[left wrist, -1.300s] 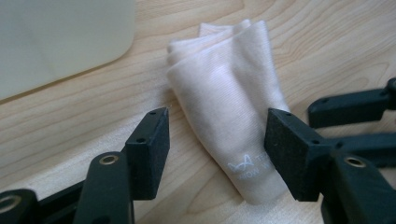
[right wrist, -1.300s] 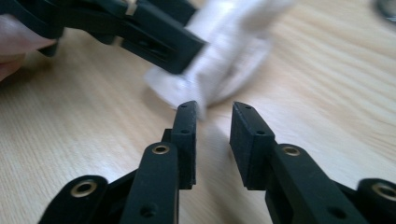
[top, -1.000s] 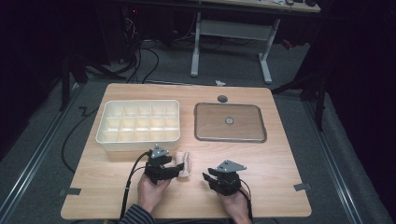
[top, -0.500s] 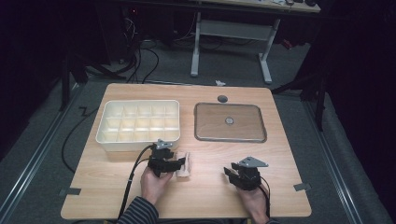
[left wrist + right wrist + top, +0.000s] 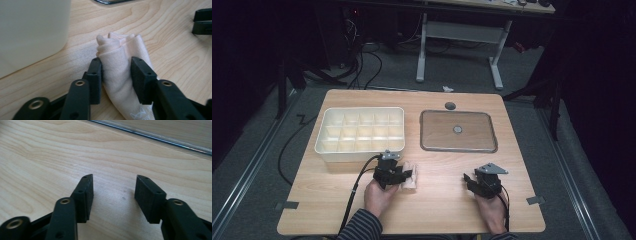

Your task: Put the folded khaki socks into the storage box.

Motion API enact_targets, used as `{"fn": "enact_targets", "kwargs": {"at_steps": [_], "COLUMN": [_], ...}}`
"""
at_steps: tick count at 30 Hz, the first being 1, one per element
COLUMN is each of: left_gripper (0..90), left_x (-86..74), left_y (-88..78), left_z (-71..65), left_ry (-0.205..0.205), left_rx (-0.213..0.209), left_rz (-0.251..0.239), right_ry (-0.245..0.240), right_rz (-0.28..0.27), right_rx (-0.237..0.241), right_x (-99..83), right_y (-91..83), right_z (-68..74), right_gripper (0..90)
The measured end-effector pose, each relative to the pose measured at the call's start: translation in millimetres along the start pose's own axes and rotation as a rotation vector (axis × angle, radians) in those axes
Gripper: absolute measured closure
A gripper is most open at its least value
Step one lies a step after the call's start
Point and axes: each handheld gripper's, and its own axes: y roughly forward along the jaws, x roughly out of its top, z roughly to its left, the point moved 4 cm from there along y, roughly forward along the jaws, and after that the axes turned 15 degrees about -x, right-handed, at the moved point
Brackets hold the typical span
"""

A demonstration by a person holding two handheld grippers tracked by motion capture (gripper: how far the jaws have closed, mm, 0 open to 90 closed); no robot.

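At the near edge of the worktop (image 5: 439, 210), just in front of the white tray (image 5: 360, 132), your left gripper (image 5: 116, 72) has its fingers (image 5: 95, 75) on either side of a rolled, pale cloth (image 5: 120, 62); they have just been closing, and both pads now press into its folds, so you have hold of it. The cloth lies flat on the wood, its bunched end pointing away from the gripper and its body running back between the fingers, close beside the tray's front wall but not touching it. In the high view the cloth (image 5: 409, 177) shows just to the right of that gripper (image 5: 404, 175). Your right gripper (image 5: 113, 192) sits well apart, off to the right near the front edge, below the flat lid (image 5: 458, 131); its fingers (image 5: 86, 192) have just been opening, they stand wide apart over bare wood, and nothing is between them. In the high view it (image 5: 472, 182) points left, towards the cloth
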Motion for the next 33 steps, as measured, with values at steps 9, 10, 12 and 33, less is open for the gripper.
{"fn": "enact_targets", "kwargs": {"at_steps": [9, 10, 12, 33], "left_gripper": [73.0, 73.3, 73.6, 74.2], "left_x": [-0.4, -0.1, 0.9, 6.9], "left_y": [-1.6, -1.7, -1.1, -28.3], "left_z": [-1.7, -2.1, -3.1, -2.9], "left_ry": [0.002, 0.006, 0.019, 0.015], "left_rx": [-0.019, -0.019, -0.021, -0.047], "left_rz": [0.001, 0.002, 0.005, 0.002], "right_ry": [0.014, 0.014, 0.014, 0.01], "right_rz": [0.007, 0.007, 0.007, 0.007], "right_rx": [-0.013, -0.013, -0.013, -0.013], "right_x": [3.8, 3.8, 3.8, 3.7], "right_y": [5.3, 5.3, 5.2, 5.2], "right_z": [-2.0, -2.0, -2.0, -2.0], "right_gripper": [45.5, 45.5, 45.5, 43.8]}}
